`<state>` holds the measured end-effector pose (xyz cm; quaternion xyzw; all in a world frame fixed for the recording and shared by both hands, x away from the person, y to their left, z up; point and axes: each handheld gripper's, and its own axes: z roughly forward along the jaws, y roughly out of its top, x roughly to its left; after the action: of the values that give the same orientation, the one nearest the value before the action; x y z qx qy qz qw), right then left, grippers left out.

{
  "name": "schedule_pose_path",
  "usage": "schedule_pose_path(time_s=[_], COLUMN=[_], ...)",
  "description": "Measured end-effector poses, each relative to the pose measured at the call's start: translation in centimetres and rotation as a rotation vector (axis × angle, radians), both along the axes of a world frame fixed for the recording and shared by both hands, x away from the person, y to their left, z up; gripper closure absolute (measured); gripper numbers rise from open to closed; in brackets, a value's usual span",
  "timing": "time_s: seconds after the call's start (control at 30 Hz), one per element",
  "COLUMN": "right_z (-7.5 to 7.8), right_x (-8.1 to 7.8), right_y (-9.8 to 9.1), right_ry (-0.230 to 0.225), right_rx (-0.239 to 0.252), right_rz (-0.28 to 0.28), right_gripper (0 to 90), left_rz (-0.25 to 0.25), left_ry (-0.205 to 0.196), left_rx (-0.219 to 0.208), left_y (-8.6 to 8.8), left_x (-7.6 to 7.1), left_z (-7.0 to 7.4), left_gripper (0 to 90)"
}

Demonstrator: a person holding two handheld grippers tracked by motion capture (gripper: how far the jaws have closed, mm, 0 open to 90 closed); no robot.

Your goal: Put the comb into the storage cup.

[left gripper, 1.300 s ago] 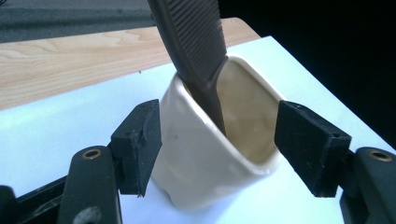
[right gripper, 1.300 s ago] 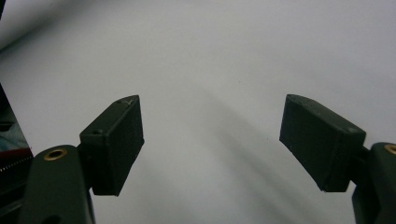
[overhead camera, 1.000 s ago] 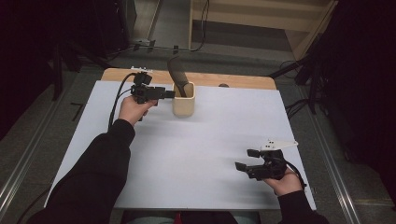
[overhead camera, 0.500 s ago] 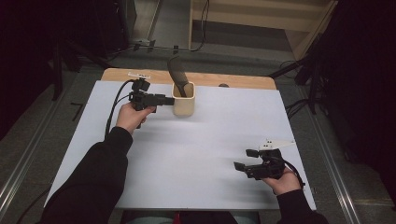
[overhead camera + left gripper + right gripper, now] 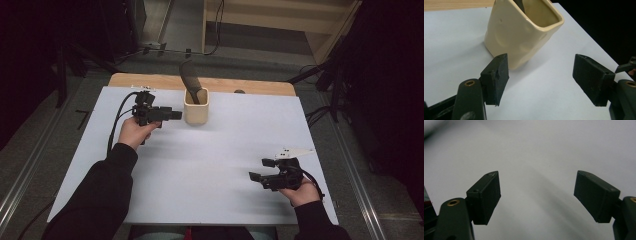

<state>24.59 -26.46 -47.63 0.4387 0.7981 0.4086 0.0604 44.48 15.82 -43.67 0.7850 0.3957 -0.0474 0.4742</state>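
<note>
High view: cream cup [image 5: 196,107] holding a dark utensil [image 5: 190,82] stands on the white surface [image 5: 210,165]. Left gripper [image 5: 175,115] sits just beside the cup, fingers wide, empty. Right gripper [image 5: 256,171], well apart from the cup, fingers wide, empty.

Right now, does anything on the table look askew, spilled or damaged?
Nothing spilled or broken. The cream ceramic cup stands upright on the white sheet with a dark utensil leaning out of it. Its walls look dented and uneven in the left gripper view, apparently by design. The left gripper is open, apart from it.
</note>
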Motion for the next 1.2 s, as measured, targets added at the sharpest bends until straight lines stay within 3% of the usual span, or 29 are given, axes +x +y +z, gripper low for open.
schedule_pose_path(time_s=[0.27, 0.6, 0.7, 1.2], right_z=[0.0, -0.1, -0.1, -0.3], right_x=[0.3, 0.6, 0.6, 0.8], right_y=[0.1, 0.2, 0.2, 0.1], right_ry=[0.003, 0.01, 0.01, 0.025], right_rx=[-0.004, -0.005, -0.005, -0.012], right_rz=[0.003, 0.002, 0.0, -0.014], right_gripper=[19.6, 19.6, 19.6, 19.7], left_rz=[-0.012, -0.025, -0.024, -0.02], left_ry=[0.003, 0.009, 0.002, 0.005], left_rx=[0.053, 0.058, 0.081, 0.082], left_y=[0.1, 0.3, 0.3, 1.1], left_x=[-1.2, -2.6, -2.9, -4.7], left_z=[-0.5, -0.7, -0.7, -0.7], left_gripper=[29.6, 28.1, 28.0, 28.0])
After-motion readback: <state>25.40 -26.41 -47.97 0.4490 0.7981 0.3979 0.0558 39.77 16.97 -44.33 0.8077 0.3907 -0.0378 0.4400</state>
